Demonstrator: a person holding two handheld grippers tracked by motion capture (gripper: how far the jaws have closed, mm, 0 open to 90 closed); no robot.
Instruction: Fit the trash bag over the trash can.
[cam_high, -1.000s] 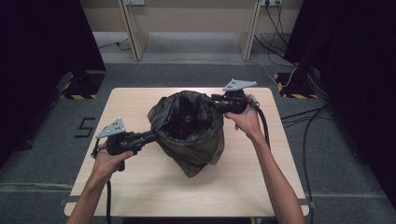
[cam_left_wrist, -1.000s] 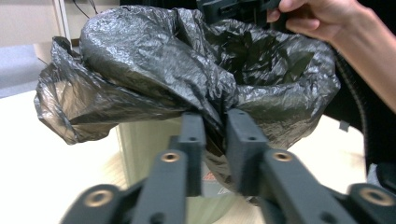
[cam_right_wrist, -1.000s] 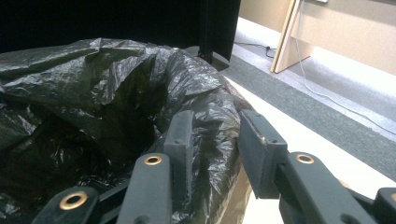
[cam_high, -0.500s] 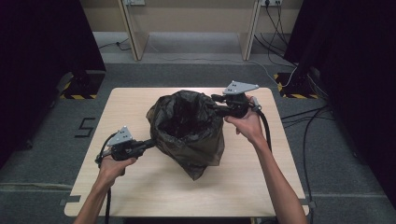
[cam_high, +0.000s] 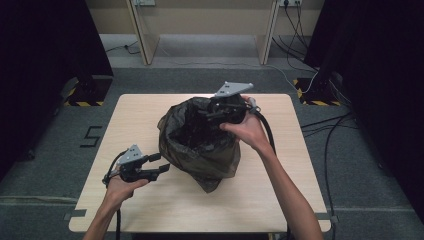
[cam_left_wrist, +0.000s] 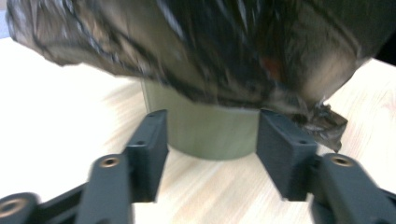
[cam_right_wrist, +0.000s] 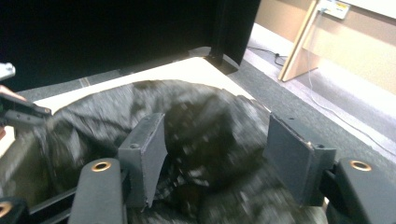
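Black bag (cam_high: 200, 145) on pale wooden table (cam_high: 280, 200) (grey carpet)

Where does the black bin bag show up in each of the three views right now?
High view: the black bin bag stands at the table's middle, its mouth open.
Left gripper view: it hangs across the top, draped over a green cylinder, beyond the open jaws.
Right gripper view: it fills the centre and bottom, behind the open jaws.
Shared landmark: the pale wooden table.
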